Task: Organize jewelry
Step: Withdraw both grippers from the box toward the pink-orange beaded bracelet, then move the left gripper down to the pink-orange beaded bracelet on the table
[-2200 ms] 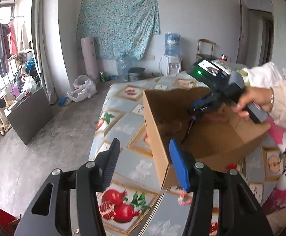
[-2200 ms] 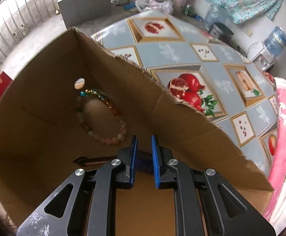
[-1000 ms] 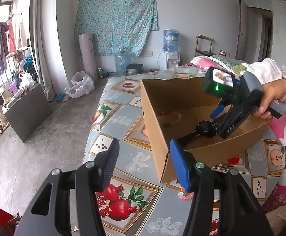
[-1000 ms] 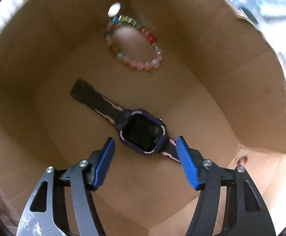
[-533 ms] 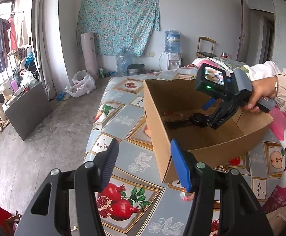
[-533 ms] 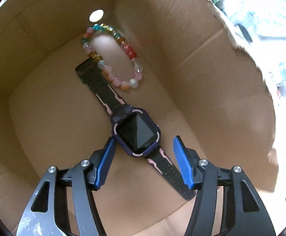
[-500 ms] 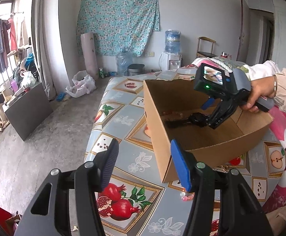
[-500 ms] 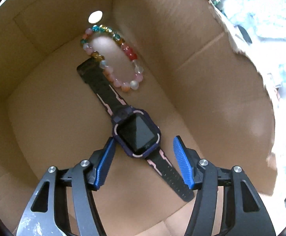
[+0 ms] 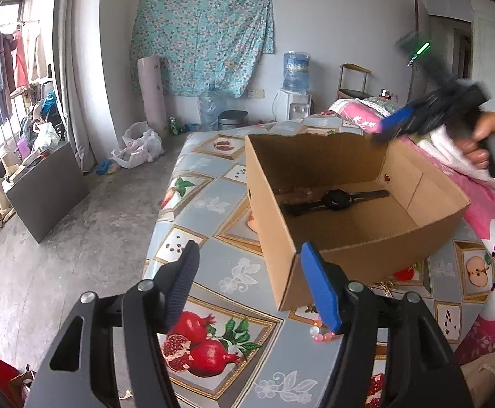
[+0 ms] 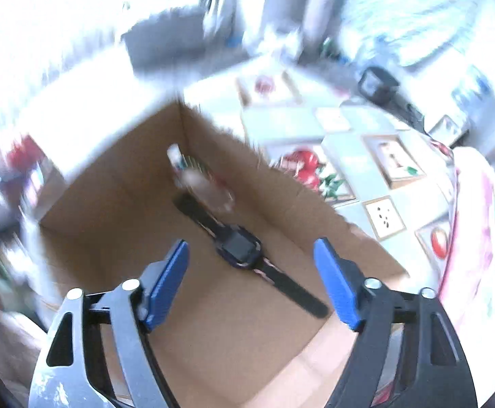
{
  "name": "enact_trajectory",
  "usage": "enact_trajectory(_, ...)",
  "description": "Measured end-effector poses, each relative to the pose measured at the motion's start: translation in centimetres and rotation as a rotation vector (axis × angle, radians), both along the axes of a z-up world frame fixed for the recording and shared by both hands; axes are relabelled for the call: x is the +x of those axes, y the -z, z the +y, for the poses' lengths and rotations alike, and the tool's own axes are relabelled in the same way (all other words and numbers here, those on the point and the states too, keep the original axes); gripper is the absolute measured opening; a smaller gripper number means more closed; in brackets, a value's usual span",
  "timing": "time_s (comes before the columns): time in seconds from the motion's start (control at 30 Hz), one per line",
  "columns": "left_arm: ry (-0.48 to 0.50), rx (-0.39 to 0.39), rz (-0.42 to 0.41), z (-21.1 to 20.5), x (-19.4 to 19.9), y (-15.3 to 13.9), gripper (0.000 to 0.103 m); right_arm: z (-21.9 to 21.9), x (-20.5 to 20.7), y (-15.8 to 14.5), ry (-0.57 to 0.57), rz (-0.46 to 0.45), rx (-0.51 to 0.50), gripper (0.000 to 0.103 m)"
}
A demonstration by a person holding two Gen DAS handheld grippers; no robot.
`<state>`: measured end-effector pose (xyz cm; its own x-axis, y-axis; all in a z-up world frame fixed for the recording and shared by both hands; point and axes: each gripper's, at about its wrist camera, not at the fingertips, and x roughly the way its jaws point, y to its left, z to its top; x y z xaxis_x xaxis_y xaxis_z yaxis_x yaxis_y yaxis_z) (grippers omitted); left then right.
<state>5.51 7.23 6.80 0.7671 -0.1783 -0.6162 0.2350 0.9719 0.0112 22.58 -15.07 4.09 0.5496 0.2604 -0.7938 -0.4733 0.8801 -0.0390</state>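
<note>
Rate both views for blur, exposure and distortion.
Left wrist view: sharp, evenly lit; fisheye bends the walls; only the right claw and the hand smear. Right wrist view: motion-blurred throughout, upper left blown out white; the watch in the box stays readable, the bracelet is a streak; its own claw pads stay crisp.

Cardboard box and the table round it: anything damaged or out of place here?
Yes. The cardboard box has a ragged, torn top edge on its far wall. A beaded bracelet still lies on the table outside the box, behind the left tool's finger, while the watch is inside.
</note>
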Motion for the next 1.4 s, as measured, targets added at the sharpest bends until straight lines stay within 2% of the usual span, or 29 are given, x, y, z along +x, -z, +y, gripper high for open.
enact_trajectory(0.1, 0.019, -0.003, 0.012, -0.3, -0.5, 0.5, 0.070, -3.2, -5.5, -3.1, 0.058, -0.100, 0.178, 0.087)
enact_trajectory(0.27, 0.058, 0.014, 0.065, -1.6, -1.7, 2.0, 0.078, -8.0, -13.5, -3.5, 0.162, -0.174, 0.403, 0.094)
enact_trajectory(0.3, 0.064, 0.018, 0.077, -1.9, -1.8, 2.3, 0.080, -7.7, -11.2, -6.0, 0.178, -0.171, 0.420, 0.095)
enact_trajectory(0.37, 0.080, 0.025, 0.107, -2.6, -2.2, 3.2, 0.084, -9.0, -13.5, -4.9, 0.235, -0.154, 0.436, 0.095)
enact_trajectory(0.47, 0.104, 0.039, 0.164, -3.8, -2.8, 4.9, 0.086, -10.1, -14.7, -2.2, 0.330, -0.097, 0.382, 0.095)
enact_trajectory(0.53, 0.110, 0.059, 0.219, -4.8, -3.0, 6.6, 0.086, -9.9, -15.2, 0.9, 0.409, -0.046, 0.298, 0.095)
enact_trajectory(0.57, 0.112, 0.064, 0.250, -5.2, -3.1, 7.5, 0.086, -9.9, -15.8, 1.4, 0.435, -0.025, 0.257, 0.095)
enact_trajectory(0.7, 0.105, 0.067, 0.340, -6.3, -3.1, 9.9, 0.086, -9.0, -14.7, 7.2, 0.593, 0.101, 0.096, 0.095)
enact_trajectory(0.77, 0.087, 0.076, 0.368, -6.7, -2.9, 10.7, 0.087, -9.2, -13.9, 9.5, 0.632, 0.152, 0.115, 0.095)
enact_trajectory(0.8, 0.081, 0.086, 0.355, -6.9, -3.0, 10.8, 0.087, -9.3, -13.8, 10.2, 0.648, 0.174, 0.137, 0.095)
enact_trajectory(0.9, 0.070, 0.092, 0.352, -7.2, -3.0, 11.0, 0.090, -8.9, -13.4, 11.0, 0.673, 0.173, 0.094, 0.095)
enact_trajectory(0.97, 0.042, 0.091, 0.356, -7.1, -2.8, 11.3, 0.098, -8.4, -13.4, 10.9, 0.666, 0.151, 0.059, 0.095)
enact_trajectory(1.17, 0.032, 0.083, 0.350, -6.5, -2.7, 11.4, 0.099, -7.3, -13.0, 11.4, 0.658, 0.111, -0.023, 0.095)
enact_trajectory(1.4, 0.036, 0.086, 0.349, -6.9, -2.3, 11.4, 0.099, -7.0, -12.9, 11.7, 0.657, 0.075, -0.001, 0.095)
